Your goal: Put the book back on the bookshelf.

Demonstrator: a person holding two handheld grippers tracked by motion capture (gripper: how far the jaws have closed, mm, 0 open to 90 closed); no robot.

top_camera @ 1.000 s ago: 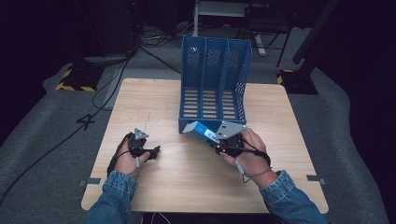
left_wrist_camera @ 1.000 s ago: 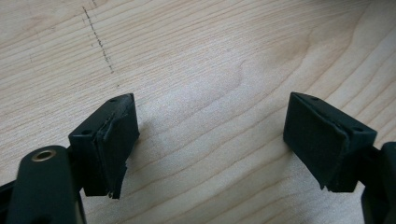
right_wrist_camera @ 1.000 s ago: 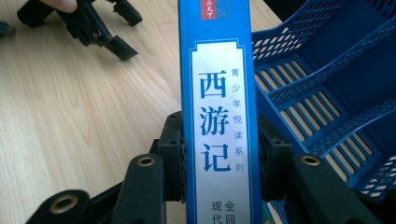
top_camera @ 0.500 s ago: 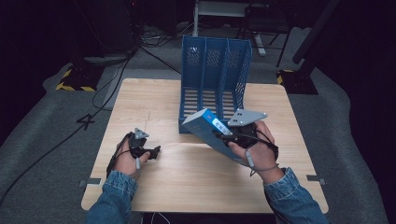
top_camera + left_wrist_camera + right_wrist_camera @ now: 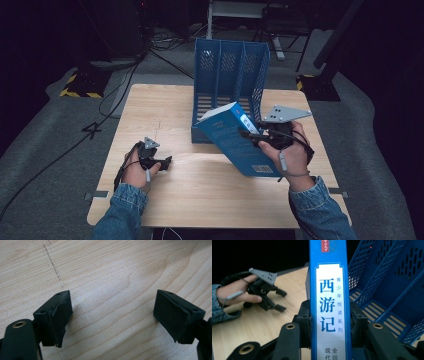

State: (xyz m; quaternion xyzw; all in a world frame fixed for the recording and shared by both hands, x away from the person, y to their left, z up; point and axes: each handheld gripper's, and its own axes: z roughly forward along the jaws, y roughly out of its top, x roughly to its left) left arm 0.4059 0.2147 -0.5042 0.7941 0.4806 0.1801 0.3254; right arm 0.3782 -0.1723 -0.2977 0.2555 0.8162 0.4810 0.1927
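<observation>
At the near left of the table (image 5: 165, 200), the left gripper (image 5: 166, 163) rests low with its jaws spread wide over bare wood. To the right, the right gripper (image 5: 248, 135) clamps a blue book (image 5: 235, 137) by its spine, holding it tilted above the table just in front of the blue file rack (image 5: 231, 65) at the far middle.

Dim lab or studio, lone wooden table (image 5: 165, 107) on grey carpet, cables (image 5: 125, 85) trailing, hazard-striped stand base (image 5: 80, 85)

Table (image 5: 165, 110) was pale matt wood w/ visible grain, file rack (image 5: 231, 65) perforated blue plastic, book (image 5: 235, 140) glossy paper cover, gripper pads (image 5: 60, 315) matt black rubber-like.
</observation>
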